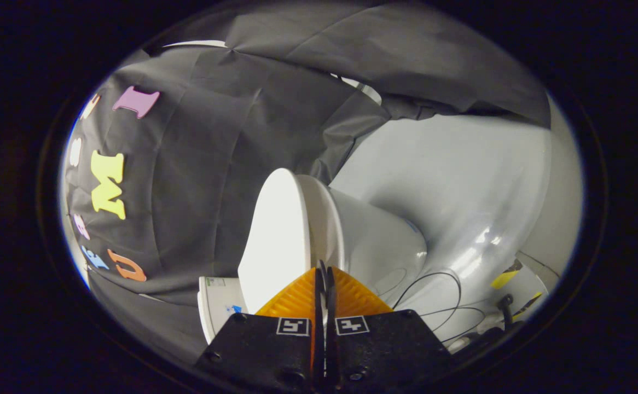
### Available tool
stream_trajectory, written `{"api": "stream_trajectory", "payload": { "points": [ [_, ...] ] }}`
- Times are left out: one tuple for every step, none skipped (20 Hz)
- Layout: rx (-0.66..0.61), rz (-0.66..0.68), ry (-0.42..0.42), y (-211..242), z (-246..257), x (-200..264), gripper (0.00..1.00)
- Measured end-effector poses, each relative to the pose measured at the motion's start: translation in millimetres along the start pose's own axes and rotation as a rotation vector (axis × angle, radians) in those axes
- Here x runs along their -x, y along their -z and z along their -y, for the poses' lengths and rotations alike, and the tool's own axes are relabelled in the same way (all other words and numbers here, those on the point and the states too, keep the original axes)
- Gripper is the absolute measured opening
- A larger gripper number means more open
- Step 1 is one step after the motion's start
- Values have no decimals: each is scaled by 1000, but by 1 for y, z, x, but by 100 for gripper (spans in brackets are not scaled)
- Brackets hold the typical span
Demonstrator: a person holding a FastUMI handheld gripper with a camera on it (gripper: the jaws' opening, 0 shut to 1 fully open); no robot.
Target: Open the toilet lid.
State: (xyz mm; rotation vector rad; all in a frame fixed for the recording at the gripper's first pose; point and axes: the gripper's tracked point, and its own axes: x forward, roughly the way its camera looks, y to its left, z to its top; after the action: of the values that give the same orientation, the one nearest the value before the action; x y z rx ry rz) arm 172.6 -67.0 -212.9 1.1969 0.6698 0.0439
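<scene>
The view is rolled on its side, so the white toilet (373, 241) lies sideways ahead of the fingers. Its flat oval lid (275, 235) faces the black cloth and lies down against the seat (327, 219), with only a thin seam between them. My gripper (323, 269) is shut, with a hairline gap between its fingers. Its tips sit right at the near rim, where the lid meets the seat. I cannot tell whether the lid's edge is pinched between them.
A white boxy part with a small label (218, 303) sits beside the near end of the lid. Thin black cables (439, 293) loop over the shiny grey floor (461, 180) past the bowl. Yellow-and-black tape (508, 276) marks the floor. Black cloth (198, 180) hangs close behind.
</scene>
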Motion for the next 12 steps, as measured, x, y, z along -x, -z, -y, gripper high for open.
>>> {"api": "stream_trajectory", "payload": {
  "points": [
    [5,5,3,-1,-2,1,5],
    [7,11,4,-2,-7,4,5],
    [9,16,2,-2,-11,6,4],
    [15,22,1,-1,-15,9,4],
    [25,24,2,-2,-19,11,4],
    [42,29,8,-1,-22,13,4],
    [61,33,12,-1,-26,16,4],
    [78,38,22,-1,-29,18,4],
    [90,43,25,0,-32,18,4],
    [107,46,30,-1,-36,21,4],
    [115,47,30,-1,-40,23,4],
    [118,49,26,-1,-43,26,4]
  ]
}}
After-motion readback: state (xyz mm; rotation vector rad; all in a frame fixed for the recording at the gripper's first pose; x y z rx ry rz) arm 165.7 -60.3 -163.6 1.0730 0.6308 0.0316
